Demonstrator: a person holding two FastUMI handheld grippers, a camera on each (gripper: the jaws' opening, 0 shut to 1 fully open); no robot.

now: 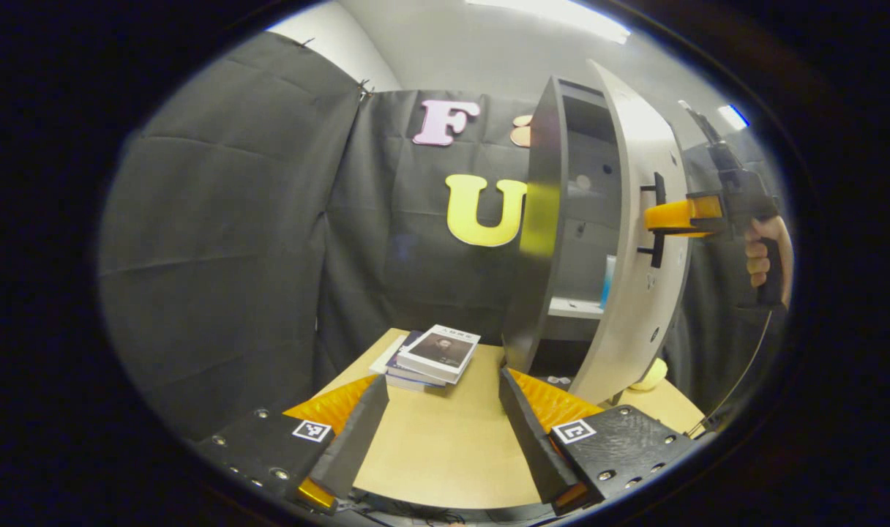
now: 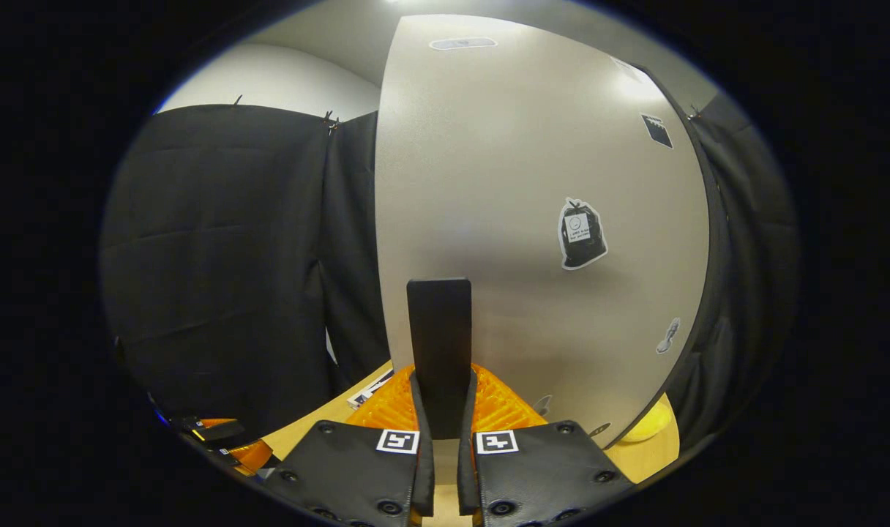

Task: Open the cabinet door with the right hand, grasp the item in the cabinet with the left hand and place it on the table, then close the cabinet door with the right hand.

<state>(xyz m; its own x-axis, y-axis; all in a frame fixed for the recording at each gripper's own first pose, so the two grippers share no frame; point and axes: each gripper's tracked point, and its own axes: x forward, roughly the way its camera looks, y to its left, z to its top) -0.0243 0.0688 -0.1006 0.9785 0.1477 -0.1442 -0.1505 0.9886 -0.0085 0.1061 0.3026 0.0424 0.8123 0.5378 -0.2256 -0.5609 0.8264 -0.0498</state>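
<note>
The grey cabinet stands on the table with its door swung partly open. My right gripper, held by a hand, is shut on the door's black bar handle. In the right gripper view the handle stands upright between both fingers of my right gripper, against the door. A blue and white item stands on the shelf inside the cabinet, mostly hidden by the door. My left gripper is open over the table, in front of the cabinet and apart from it.
A stack of books lies on the wooden table left of the cabinet. A yellow object sits on the table beneath the door's lower edge. Black cloth walls close off the back and left.
</note>
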